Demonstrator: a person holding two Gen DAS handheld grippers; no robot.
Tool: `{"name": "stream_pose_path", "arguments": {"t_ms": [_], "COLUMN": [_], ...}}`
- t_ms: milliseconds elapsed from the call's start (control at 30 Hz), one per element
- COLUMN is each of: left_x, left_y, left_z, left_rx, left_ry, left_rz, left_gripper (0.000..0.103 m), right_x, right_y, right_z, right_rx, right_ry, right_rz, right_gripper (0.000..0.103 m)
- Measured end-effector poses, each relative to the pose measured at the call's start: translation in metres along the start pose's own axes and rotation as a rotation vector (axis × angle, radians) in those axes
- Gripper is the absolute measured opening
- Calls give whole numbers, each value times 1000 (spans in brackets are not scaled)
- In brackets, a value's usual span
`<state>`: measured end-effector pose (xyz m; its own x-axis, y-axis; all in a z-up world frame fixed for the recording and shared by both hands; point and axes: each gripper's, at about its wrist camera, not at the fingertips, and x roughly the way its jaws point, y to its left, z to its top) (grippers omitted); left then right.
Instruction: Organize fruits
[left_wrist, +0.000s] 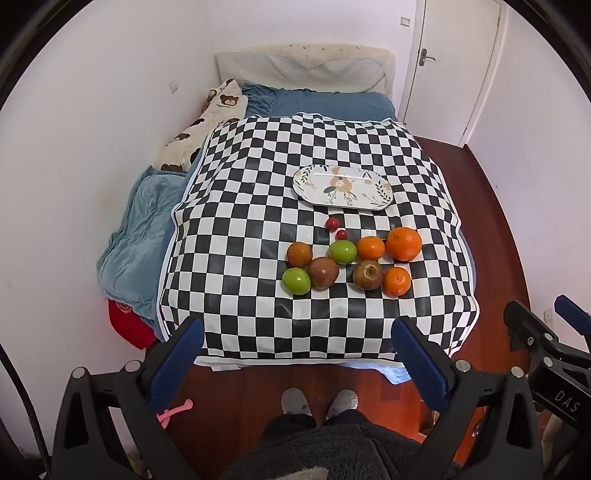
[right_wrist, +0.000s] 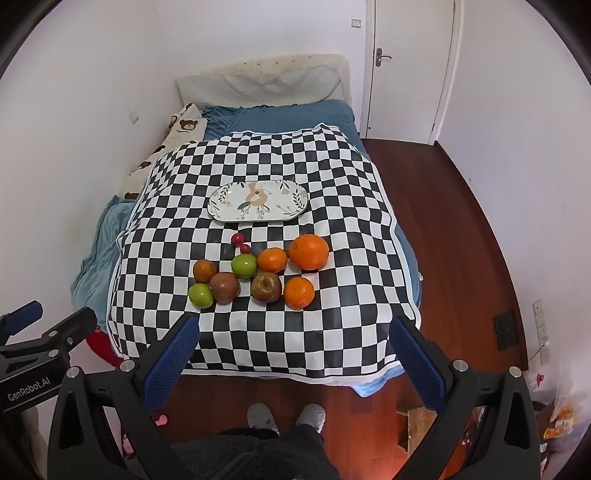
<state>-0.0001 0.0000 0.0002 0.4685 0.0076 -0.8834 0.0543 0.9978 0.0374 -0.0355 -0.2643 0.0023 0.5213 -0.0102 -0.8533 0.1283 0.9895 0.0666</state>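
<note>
Several fruits lie in a cluster on a checkered cloth over a bed: a large orange, smaller oranges, two green apples, brownish fruits and two small red ones. An empty oval floral plate sits just beyond them. My left gripper and right gripper are both open and empty, held above the bed's near edge, well short of the fruit.
Blue bedding and a bear-print pillow lie left of the cloth. A red-brown wood floor runs along the right side to a white door. The person's slippered feet stand at the bed's foot.
</note>
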Motion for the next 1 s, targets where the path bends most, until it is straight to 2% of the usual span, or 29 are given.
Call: {"name": "stream_pose_path", "arguments": {"t_ms": [1000], "left_x": [0], "left_y": [0], "left_z": [0], "left_rx": [-4], "left_ry": [1], "left_rz": [-6], "left_gripper": [103], "right_x": [-5], "right_y": [-2], "right_z": [0], "right_rx": [4], "right_ry": [-2], "right_rz": [-4], "right_gripper": [103]}}
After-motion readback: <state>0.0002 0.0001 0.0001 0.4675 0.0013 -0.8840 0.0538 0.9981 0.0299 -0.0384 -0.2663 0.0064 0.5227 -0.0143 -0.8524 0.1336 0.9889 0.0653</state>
